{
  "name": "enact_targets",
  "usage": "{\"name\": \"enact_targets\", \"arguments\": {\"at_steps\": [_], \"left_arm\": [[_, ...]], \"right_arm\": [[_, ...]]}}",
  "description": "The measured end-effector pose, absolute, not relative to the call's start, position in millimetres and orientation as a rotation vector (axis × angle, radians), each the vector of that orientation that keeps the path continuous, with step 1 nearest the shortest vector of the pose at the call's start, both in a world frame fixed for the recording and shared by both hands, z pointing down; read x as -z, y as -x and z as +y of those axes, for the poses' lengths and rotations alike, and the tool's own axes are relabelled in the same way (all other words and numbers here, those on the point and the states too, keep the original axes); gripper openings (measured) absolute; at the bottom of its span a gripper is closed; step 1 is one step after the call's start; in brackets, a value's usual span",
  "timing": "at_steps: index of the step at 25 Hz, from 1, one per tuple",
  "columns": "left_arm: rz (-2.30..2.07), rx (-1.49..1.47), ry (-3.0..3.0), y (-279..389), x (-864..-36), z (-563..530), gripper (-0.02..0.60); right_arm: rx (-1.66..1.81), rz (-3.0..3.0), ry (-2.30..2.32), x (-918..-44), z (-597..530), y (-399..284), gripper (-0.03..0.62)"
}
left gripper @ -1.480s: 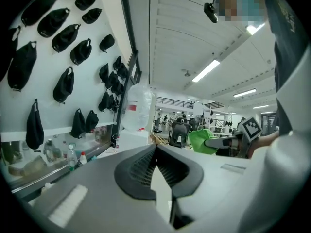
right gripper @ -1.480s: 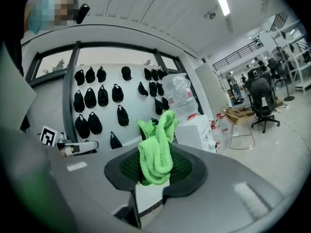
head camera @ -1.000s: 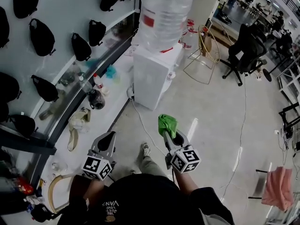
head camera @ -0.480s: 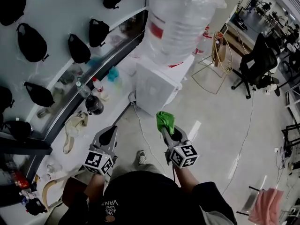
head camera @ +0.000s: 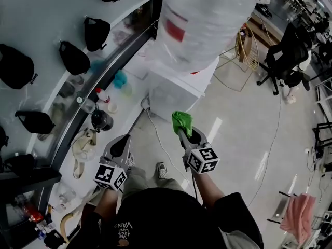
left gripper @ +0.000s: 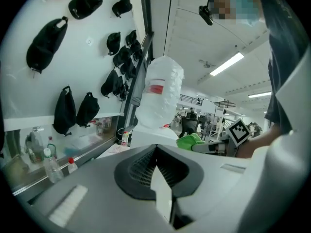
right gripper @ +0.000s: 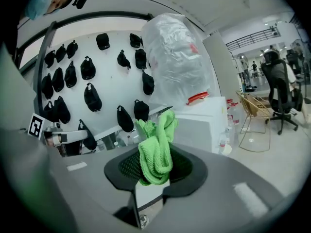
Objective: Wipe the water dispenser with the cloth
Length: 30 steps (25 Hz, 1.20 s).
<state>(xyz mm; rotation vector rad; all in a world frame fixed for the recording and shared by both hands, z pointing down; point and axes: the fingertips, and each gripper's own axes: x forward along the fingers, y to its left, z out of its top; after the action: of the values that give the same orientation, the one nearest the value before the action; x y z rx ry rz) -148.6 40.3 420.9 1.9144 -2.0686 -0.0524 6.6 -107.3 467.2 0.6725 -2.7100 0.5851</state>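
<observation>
Right gripper: my right gripper (head camera: 182,133) has its jaws clamped on the green cloth (right gripper: 155,149), which bunches up out of the tips.
Left gripper: my left gripper (head camera: 121,143) has its jaws pressed together, with nothing between them.
Water dispenser: the white water dispenser (head camera: 176,95) stands on the floor ahead of both my tools, with a big clear bottle (head camera: 199,19) upside down on top of it.
Cloth's place: in the air before the dispenser's front, near it but not touching.
Left gripper's place: left of the dispenser's front and farther from it than my right gripper.
Left of the dispenser: a ledge (head camera: 106,90) with small bottles runs up to it, under a white wall hung with black bags (head camera: 74,57).
Right of the dispenser: a gold wire rack (head camera: 248,51), then a black office chair (head camera: 288,56) well apart.
From the dispenser's foot: a white cable (head camera: 158,141) trails over the floor toward me.
</observation>
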Motion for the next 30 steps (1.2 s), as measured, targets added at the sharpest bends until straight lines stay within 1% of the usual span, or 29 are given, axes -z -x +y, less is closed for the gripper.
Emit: {"name": "enact_targets", "arguments": {"at_steps": [9,20,26,30], "left_arm": [[-1.833,-0.001,-2.081,211,-444,2,0.002],[-1.709,-0.058,-2.123,253,-480,-5,0.002],[-1.677,-0.094,-2.124,257,-487,2,0.002],[-1.663,-0.117,-2.114,254,-492,5,0.002]], "right_arm": [[-0.647,-2.612,-0.826,-510,-131,81,0.104],[-0.524,-2.545,-0.79,-556,-180,190,0.104],[-0.447,-2.511,-0.793,-565,-208,220,0.104],[-0.43,-2.468,-0.828,-572,-224,212,0.104]]}}
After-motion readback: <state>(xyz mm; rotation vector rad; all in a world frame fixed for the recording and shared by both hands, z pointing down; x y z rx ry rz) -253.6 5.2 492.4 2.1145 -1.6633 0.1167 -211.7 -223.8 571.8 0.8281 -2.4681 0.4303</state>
